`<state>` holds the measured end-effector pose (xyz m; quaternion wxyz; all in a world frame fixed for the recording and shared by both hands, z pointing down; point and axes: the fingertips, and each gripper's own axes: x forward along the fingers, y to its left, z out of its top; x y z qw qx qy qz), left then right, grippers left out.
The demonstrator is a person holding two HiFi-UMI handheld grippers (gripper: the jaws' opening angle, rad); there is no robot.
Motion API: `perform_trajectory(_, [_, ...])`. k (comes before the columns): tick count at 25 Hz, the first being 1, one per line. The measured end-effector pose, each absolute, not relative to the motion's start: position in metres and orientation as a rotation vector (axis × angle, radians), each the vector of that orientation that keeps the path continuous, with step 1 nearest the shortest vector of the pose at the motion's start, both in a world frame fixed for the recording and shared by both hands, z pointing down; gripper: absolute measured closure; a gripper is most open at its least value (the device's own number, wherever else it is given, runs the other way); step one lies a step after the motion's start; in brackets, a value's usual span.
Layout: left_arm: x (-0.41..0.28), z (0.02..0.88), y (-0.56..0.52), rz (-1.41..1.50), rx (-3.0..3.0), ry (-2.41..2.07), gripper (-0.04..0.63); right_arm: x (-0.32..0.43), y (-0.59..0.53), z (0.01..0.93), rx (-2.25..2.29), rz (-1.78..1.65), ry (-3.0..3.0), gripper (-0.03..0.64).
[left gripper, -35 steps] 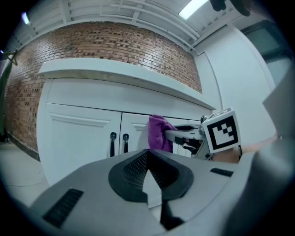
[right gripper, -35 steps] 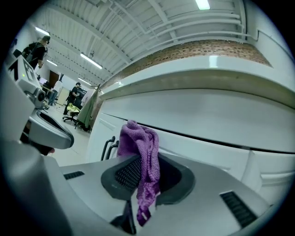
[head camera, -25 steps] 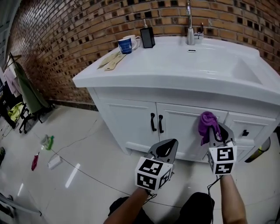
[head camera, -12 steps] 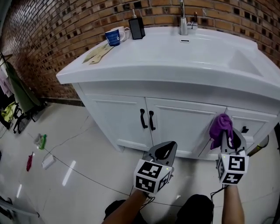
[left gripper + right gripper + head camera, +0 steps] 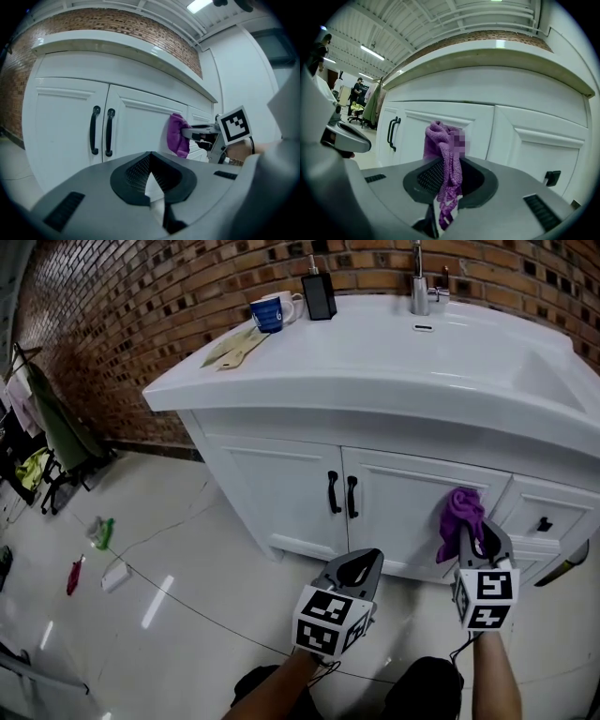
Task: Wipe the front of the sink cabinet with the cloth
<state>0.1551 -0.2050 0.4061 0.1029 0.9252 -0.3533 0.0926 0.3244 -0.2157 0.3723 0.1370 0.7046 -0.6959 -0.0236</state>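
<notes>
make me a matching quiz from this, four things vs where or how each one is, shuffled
1 purple cloth
2 blue mug
3 left gripper
4 faucet

A shut, nothing between its fingers
B back of the counter, right of the black dispenser
C clamped in the right gripper
D just left of the black dispenser

Pairs: 1-C, 2-D, 3-A, 4-B

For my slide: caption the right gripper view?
Right tool pinches a purple cloth by the white cabinet door.

Grey left gripper (image 5: pixel 358 563) and right gripper (image 5: pixel 475 538), black-and-white square-marker cubes (image 5: pixel 328 620), black ribbed jaws, dark trousers (image 5: pixel 424 686)
</notes>
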Motion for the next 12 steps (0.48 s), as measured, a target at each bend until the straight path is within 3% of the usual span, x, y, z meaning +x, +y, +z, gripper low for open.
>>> perform_trajectory(12, [0.104,0.408,-0.207,0.288,2.698,-1.129,0.591,0.214,-0.27,0.371,1.847,-0.108,-2.196,0.546])
